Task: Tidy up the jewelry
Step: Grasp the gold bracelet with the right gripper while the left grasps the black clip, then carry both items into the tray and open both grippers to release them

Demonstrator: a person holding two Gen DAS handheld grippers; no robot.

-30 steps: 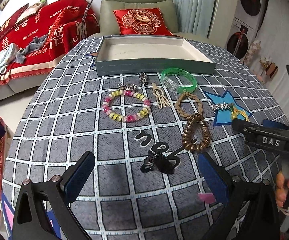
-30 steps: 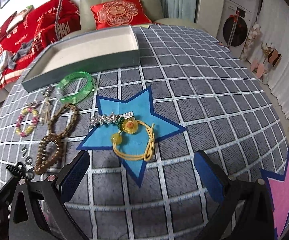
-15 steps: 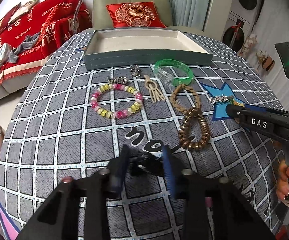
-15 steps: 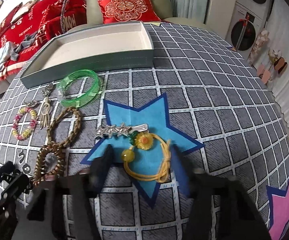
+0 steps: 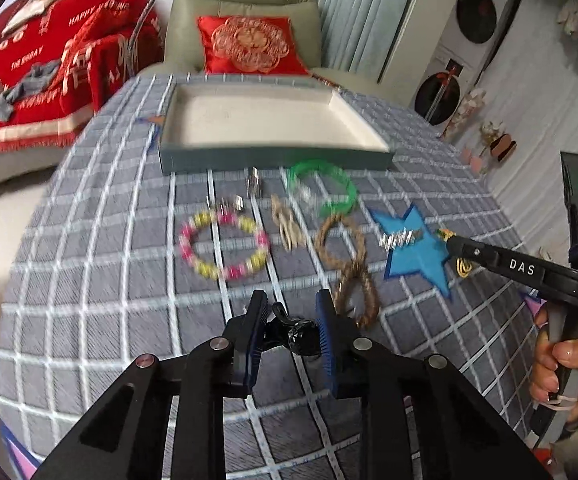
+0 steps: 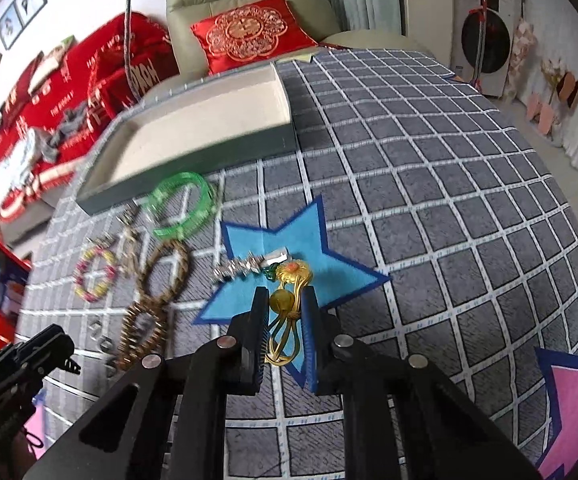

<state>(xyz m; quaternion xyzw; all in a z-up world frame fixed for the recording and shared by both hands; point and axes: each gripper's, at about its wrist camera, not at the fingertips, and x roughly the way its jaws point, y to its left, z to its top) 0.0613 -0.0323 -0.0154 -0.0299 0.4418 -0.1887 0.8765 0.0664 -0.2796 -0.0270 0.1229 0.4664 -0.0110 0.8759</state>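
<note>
Left gripper (image 5: 292, 322): jaws closing, black hair clip (image 5: 297, 332) between the blue pads, pads pressing on it, so clamped. Right gripper (image 6: 285, 320): jaws closing on the yellow hair tie (image 6: 287, 312), bead and cord loops sit between the pads, flower end pokes out past the tips over the blue star (image 6: 289, 248). From the left view the right gripper's arm reads "DAS" in white, green LED lit on the unit behind it, a hand (image 5: 565, 368) wraps the handle at far right. Tray (image 5: 273, 120): grey-green walls, pale inside, nothing in it, sits straight ahead of the left gripper, well beyond the jewelry row; ahead-left of the right gripper. Between tray and left gripper: bead bracelet (image 5: 225, 246) in pink/yellow ahead-left, green bangle (image 5: 323, 188) ahead-right near the tray wall, small metal bits (image 5: 255, 186) beside it, a tan clip (image 5: 287, 224) between bracelet and brown cord loop (image 5: 339, 240), brown coil bracelet (image 5: 359, 296) just right of the left pads, touching the cord loop. Silver star clip (image 6: 245, 266) lies on the blue star just ahead-left of the right gripper tips, close to the flower. Tablecloth (image 6: 449, 200): grey squares, white grid; pink star patch (image 6: 577, 400) at far right of the right gripper. Background: red blanket (image 5: 49, 60) with white text, readable parts "HAPPY" and "THE BIGDAY"; red cushion (image 5: 251, 44) with gold emblem on a green armchair. Left view is motion-blurred, smaller text unreadable.
</note>
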